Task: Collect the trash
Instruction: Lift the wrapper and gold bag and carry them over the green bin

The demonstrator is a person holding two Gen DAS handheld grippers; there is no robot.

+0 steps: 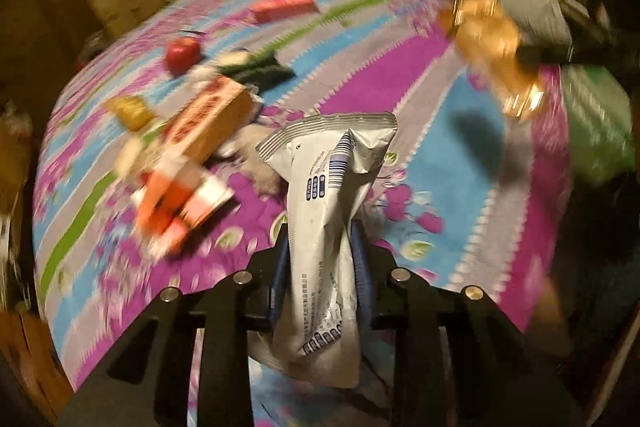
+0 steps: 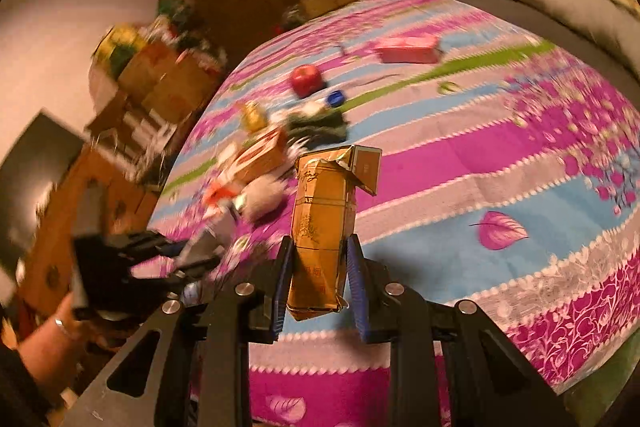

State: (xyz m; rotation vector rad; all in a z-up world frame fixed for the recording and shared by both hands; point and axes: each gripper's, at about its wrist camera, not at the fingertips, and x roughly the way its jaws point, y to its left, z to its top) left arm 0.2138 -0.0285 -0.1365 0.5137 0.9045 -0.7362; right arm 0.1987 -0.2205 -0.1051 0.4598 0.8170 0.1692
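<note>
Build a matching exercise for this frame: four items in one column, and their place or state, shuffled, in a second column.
Items
1. silver wrapper
2. gold carton
3. red apple
4. pink box

Places or states
A. lying on the bedspread beyond the apple, at the far side
B. clamped in the right gripper
C. resting on the bedspread near the pile of trash
D. clamped in the left gripper

Pairs: 1-D, 2-B, 3-C, 4-A
</note>
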